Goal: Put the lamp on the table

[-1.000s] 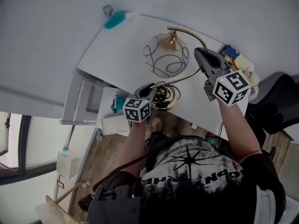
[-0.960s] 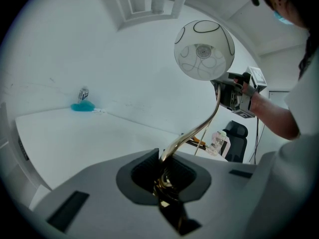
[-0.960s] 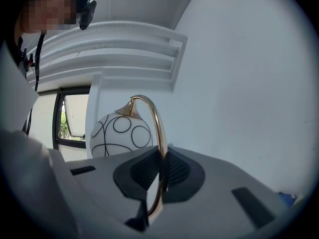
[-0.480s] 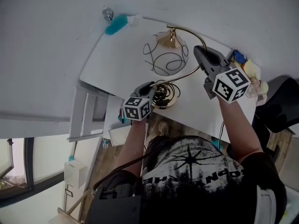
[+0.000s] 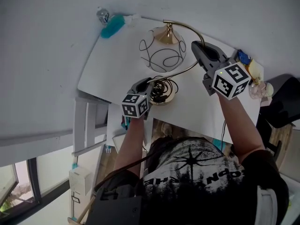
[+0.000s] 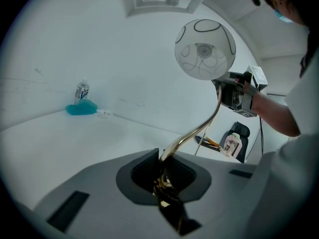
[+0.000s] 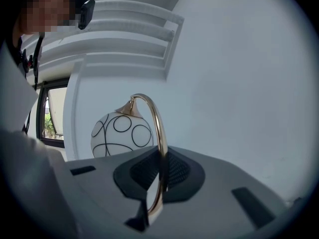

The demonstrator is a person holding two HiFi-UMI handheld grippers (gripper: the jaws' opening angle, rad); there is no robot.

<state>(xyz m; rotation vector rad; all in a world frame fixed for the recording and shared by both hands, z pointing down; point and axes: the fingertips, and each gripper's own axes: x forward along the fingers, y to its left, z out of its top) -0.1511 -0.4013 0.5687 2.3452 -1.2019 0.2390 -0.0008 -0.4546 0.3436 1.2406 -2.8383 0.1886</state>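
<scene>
A lamp with a white globe shade (image 5: 160, 56) marked with black loops, a curved brass arm (image 5: 187, 72) and a round brass base (image 5: 162, 92) with coiled black cord stands over the white table (image 5: 119, 62). My left gripper (image 5: 146, 84) is shut on the arm's lower end by the base (image 6: 167, 176). My right gripper (image 5: 200, 49) is shut on the brass arm (image 7: 158, 148) higher up, below its bend. The globe (image 7: 121, 135) hangs in front of the right gripper, and shows high up in the left gripper view (image 6: 205, 49).
A teal duster (image 5: 112, 26) and a small can (image 5: 102, 16) lie at the table's far corner against the wall. Small items (image 5: 251, 71) crowd the table's right edge. A black chair (image 5: 283, 104) stands to the right, white shelving (image 5: 86, 125) at the left.
Both grippers and the lamp have shifted slightly farther over the table toward the wall; the grips are unchanged.
</scene>
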